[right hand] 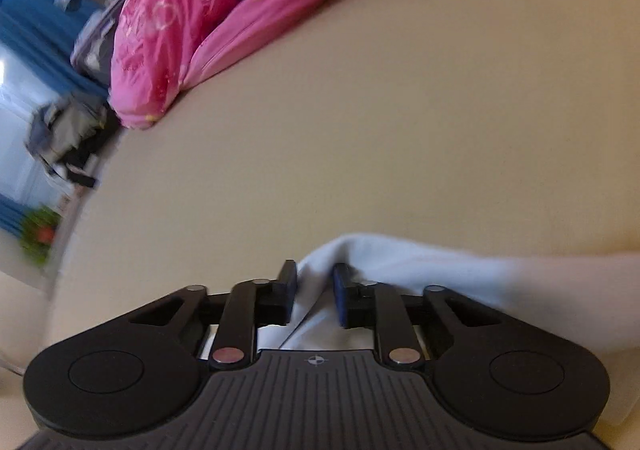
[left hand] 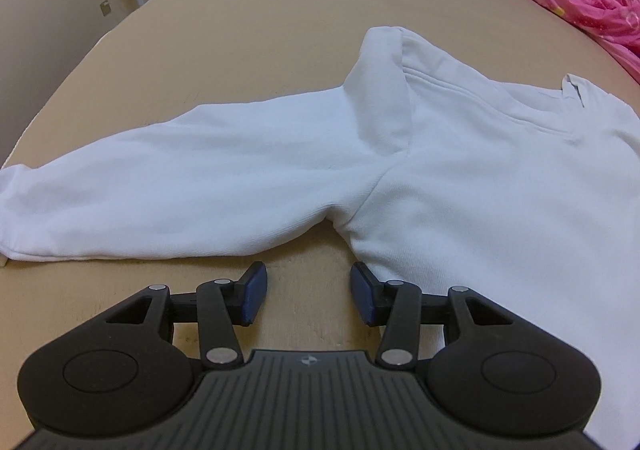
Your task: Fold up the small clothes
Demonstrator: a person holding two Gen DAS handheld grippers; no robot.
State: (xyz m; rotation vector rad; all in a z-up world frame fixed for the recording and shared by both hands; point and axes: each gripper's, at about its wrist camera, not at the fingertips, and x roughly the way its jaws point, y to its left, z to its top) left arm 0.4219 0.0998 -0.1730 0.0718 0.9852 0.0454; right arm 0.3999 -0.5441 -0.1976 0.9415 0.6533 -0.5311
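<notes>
Left gripper (left hand: pixel 307 296): fingers spread over bare table (left hand: pixel 260 62), just short of white sweatshirt (left hand: pixel 460 178).
Right gripper (right hand: pixel 315 296): pinching white sweatshirt (right hand: pixel 384 262) fold.
Writing: none legible.

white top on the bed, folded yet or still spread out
Mostly spread. The white top lies flat on the tan surface with its sleeve stretched straight out sideways; only a flap near the shoulder is turned over.

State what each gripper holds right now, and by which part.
The left gripper is open over the beige table and holds nothing. The right gripper has a fold at the white cotton sweatshirt's edge between its pads; which part cannot be told.
</notes>
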